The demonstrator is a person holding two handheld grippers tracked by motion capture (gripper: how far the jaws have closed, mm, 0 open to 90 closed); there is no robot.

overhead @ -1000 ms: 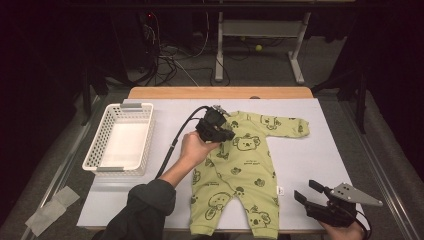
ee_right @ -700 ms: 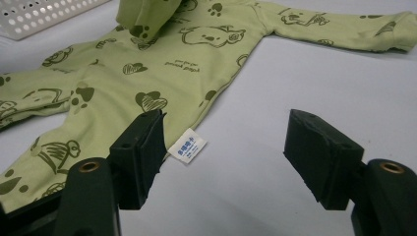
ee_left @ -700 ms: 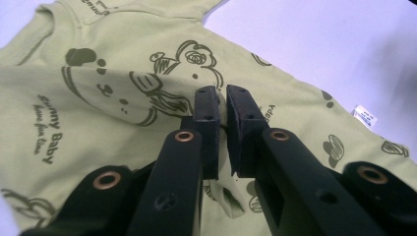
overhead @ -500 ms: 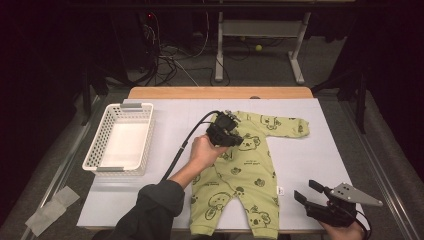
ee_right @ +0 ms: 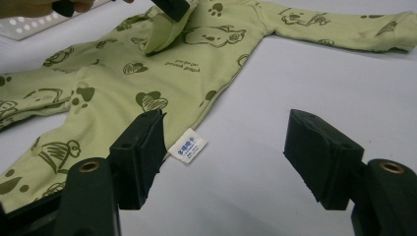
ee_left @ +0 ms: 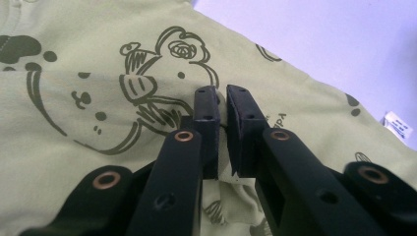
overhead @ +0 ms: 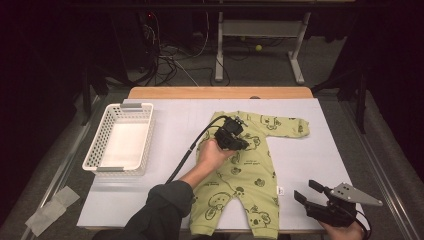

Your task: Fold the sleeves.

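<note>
The left gripper (ee_left: 222, 129) has its two black jaws pressed almost together, with a fold of pale green cloth pinched between the pads (ee_left: 205, 110). That cloth is one sleeve of a baby romper (overhead: 245, 175), folded in across the chest; in the right gripper view the same sleeve (ee_right: 162, 29) rises off the garment where the left jaws lift it. In the high view the left gripper (overhead: 241, 131) sits over the upper chest of the romper, held in the person's left hand (overhead: 212, 155), with a black cable (overhead: 192, 147) trailing back toward the dark sleeve (overhead: 160, 210) of the forearm

The right gripper (ee_right: 226, 152) has its jaws spread wide with nothing between them. It hovers just off the lower right edge of the romper, with a small white label (ee_right: 189, 145) on the garment's side seam lying near the left-hand jaw in that view. In the high view the right gripper (overhead: 306, 192) rests at the near right corner of the table, well apart from the left one

The romper lies flat, front side up, at the middle of the white table top (overhead: 325, 145), legs toward the person and neck away. Its other sleeve (overhead: 285, 125) stretches out flat to the right. The cloth is light green with dark printed animal faces and hearts

A white plastic basket (overhead: 120, 137) stands at the left of the table, well apart from the romper
</note>
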